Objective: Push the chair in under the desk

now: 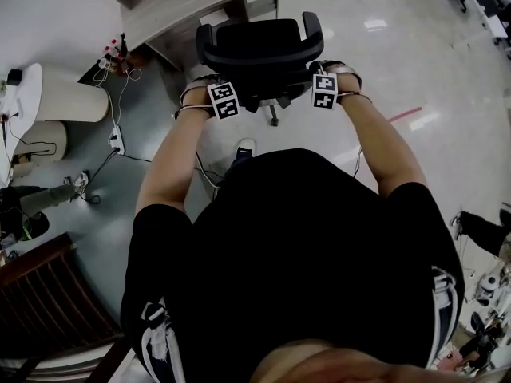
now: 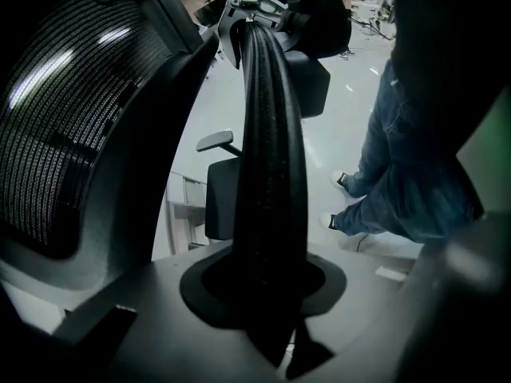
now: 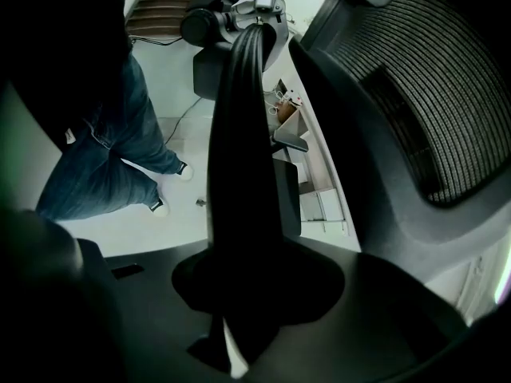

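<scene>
The black office chair stands in front of the light wooden desk, its seat toward the desk and its back toward me. My left gripper holds the chair back at its left side and my right gripper at its right side. In the left gripper view the back's ribbed black rim runs up from between the jaws of the left gripper, with the mesh backrest at the left. The right gripper clasps the same kind of rim, mesh at the right.
A power strip with cables lies on the floor left of the chair, beside white round stands. A dark wooden chair is at the bottom left. A drawer unit sits under the desk. My jeans legs stand behind the chair.
</scene>
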Available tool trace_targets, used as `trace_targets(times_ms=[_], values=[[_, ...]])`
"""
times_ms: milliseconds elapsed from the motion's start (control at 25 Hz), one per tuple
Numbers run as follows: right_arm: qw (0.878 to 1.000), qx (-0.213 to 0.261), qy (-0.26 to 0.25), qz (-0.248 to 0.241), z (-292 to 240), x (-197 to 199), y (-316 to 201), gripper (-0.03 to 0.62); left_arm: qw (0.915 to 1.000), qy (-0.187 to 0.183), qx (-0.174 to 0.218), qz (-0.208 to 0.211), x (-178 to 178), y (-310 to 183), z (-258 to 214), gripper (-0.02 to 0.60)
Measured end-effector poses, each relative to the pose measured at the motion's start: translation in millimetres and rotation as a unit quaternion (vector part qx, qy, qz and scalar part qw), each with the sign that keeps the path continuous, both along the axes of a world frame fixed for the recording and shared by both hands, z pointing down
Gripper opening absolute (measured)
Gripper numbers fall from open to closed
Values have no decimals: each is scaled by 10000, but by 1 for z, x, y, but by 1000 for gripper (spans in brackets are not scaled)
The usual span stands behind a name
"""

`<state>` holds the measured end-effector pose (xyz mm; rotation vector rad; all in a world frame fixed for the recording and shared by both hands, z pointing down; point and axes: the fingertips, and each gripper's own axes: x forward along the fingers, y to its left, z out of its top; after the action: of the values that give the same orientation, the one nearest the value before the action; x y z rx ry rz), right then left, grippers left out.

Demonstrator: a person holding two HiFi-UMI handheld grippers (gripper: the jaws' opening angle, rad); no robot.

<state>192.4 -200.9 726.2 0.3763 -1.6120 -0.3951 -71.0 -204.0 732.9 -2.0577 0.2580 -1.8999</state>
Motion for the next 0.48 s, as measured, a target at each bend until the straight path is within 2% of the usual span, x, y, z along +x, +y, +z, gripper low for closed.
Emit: trace_targets(times_ms=[480], values=[[9974,-17,-10,-726,0,-90,-20,104,9974,24,112,-710,-87,15,0,94]])
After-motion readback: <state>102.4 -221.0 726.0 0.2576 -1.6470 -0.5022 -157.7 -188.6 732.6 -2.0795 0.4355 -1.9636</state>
